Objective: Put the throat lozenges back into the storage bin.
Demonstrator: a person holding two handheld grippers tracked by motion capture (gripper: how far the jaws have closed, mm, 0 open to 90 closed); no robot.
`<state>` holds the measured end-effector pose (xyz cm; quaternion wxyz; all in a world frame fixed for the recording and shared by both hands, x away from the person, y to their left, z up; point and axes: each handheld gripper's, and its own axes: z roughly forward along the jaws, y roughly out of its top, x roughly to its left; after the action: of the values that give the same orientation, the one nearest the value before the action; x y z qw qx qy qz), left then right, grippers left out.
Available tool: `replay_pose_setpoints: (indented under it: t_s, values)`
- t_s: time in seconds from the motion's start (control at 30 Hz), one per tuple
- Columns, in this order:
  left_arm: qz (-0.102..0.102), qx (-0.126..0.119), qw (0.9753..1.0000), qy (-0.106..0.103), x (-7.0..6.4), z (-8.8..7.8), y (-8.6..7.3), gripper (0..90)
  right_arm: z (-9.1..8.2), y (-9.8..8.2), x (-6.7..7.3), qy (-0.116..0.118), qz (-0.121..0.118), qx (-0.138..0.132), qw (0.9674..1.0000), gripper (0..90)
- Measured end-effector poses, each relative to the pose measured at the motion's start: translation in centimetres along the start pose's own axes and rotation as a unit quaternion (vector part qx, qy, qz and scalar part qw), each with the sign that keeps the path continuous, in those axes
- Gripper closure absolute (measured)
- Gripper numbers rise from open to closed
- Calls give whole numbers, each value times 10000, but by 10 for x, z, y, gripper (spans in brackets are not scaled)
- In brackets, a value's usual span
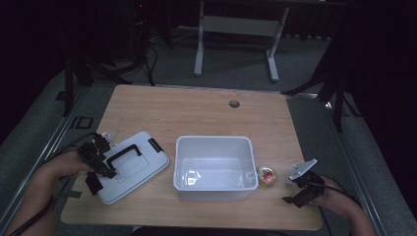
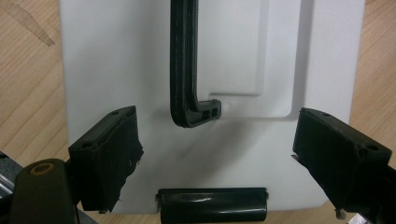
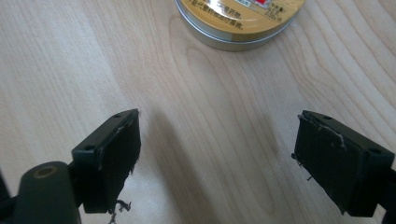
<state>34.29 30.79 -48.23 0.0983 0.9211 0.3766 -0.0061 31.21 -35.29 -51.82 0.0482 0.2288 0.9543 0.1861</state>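
my left gripper [image 1: 96, 164]: black body, boxy, black cable trailing off | my right gripper [image 1: 304, 189]: black, grey three-cornered plate on top | jaws: black blocks, frayed black pads [image 3: 122, 161], small screw holes in the tops | forearms: bare, I note no sleeves
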Motion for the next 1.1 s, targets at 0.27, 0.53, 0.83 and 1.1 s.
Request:
replay_pose_setpoints:
  t_s: [0.27,0.53,0.83,1.1]
  values:
    - [9,107,9999,-46,-1,0,-2,141,-9,17,-3,-16,-112,1026,9947,196]
    - [28,159,9999,-13,-1,-2,-3,141,-9,33,7,-28,-1066,1725,9792,165]
    - [89,197,9998,-19,-3,1,0,141,-12,65,7,-169,-1624,1635,9729,128]
    - [142,279,9995,-16,-4,1,3,141,-11,92,8,-302,-1970,1113,9736,106]
